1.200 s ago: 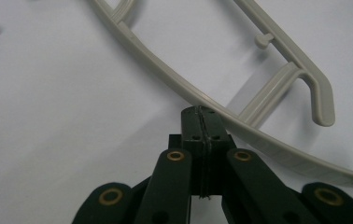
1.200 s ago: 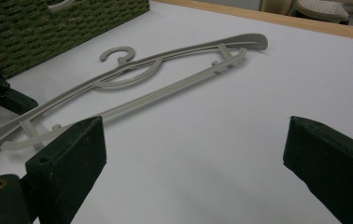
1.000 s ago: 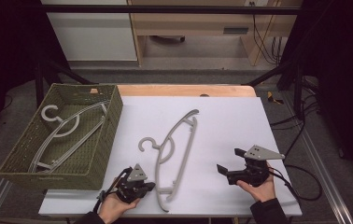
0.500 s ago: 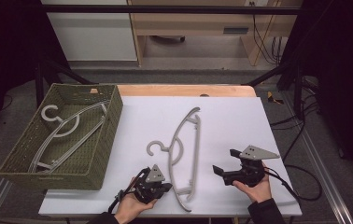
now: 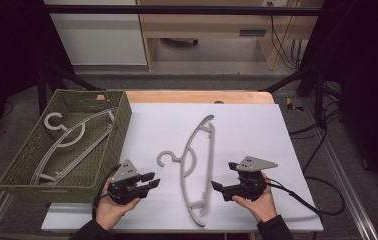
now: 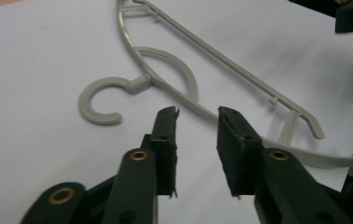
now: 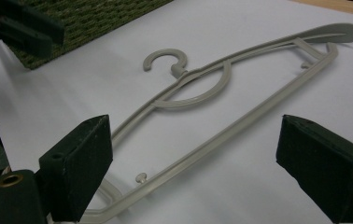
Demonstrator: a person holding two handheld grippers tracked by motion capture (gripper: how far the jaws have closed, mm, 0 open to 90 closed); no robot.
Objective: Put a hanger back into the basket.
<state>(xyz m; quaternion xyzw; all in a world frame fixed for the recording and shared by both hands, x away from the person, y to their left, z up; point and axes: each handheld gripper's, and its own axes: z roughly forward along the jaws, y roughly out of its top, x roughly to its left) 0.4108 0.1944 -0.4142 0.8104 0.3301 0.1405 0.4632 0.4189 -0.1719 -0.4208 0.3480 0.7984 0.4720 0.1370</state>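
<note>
A grey plastic hanger (image 5: 177,161) lies flat on the white table top, its hook pointing left and its lower end near the front edge. My left gripper (image 5: 153,180) hovers to its left, near the basket corner. Its jaws have just been opening, and nothing is between them. In the left gripper view the hanger (image 6: 137,83) lies just beyond the gripper (image 6: 197,114). My right gripper (image 5: 223,176) stands open to the right of the hanger's lower end. Its jaws have just been closing a little. In the right gripper view the hanger (image 7: 180,71) lies on the table beyond the wide jaws (image 7: 195,123), untouched.
A green woven basket (image 5: 122,117) stands at the table's left with other grey hangers (image 5: 72,137) inside. The basket (image 7: 95,18) also shows in the right gripper view. The table's front edge runs just below both hands. Cables (image 5: 322,200) trail off at the right.
The left gripper first dragged the hanger's lower end to the right, then let go, opened and moved left and up. The right gripper has shifted left toward the hanger.
</note>
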